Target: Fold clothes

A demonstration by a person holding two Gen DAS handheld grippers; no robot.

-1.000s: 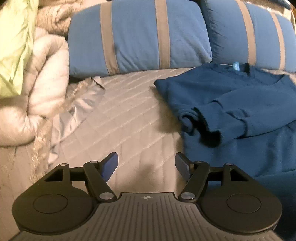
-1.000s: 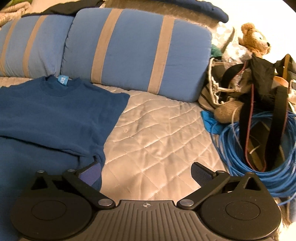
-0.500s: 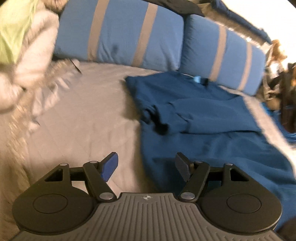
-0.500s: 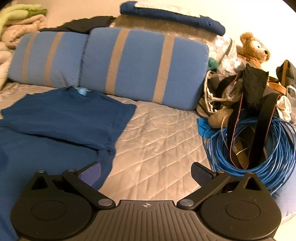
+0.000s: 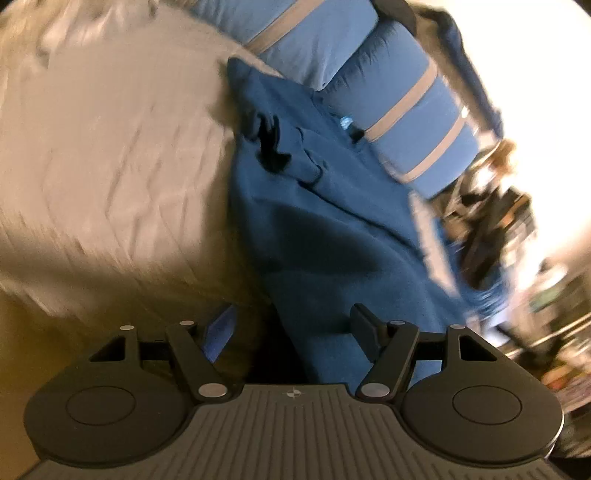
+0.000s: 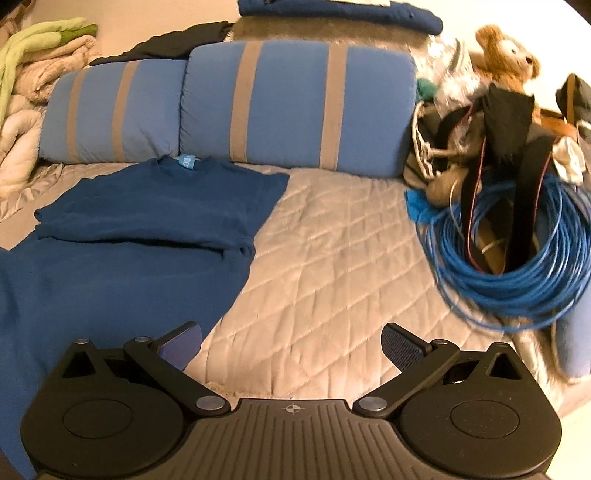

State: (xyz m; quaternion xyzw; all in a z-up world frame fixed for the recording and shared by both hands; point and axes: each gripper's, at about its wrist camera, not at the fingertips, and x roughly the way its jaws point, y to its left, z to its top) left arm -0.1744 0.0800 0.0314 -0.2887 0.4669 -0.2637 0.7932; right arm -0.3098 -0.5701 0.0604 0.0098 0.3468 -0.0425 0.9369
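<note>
A dark blue sweater (image 6: 140, 236) lies flat on the quilted grey bed cover (image 6: 332, 258), collar towards the pillows, both sleeves folded across its chest. In the tilted, blurred left wrist view the sweater (image 5: 325, 229) runs from the pillows down to the bed's near edge, and its hem hangs between the jaws of my left gripper (image 5: 293, 325), which stands open with its pads clear of the cloth. My right gripper (image 6: 291, 347) is open over the bed cover at the sweater's right hem edge, its left fingertip (image 6: 181, 347) just over the cloth.
Two blue pillows with beige stripes (image 6: 295, 103) line the back. A coil of blue cable (image 6: 509, 258), black straps and a teddy bear (image 6: 506, 55) crowd the right side. Crumpled pale bedding (image 6: 22, 110) is piled at the left. Folded dark clothes (image 6: 340, 13) lie behind the pillows.
My left gripper swung right and rolled, so its view now tilts and looks along the sweater from the hem. My right gripper pulled back and rose, showing more of the bed.
</note>
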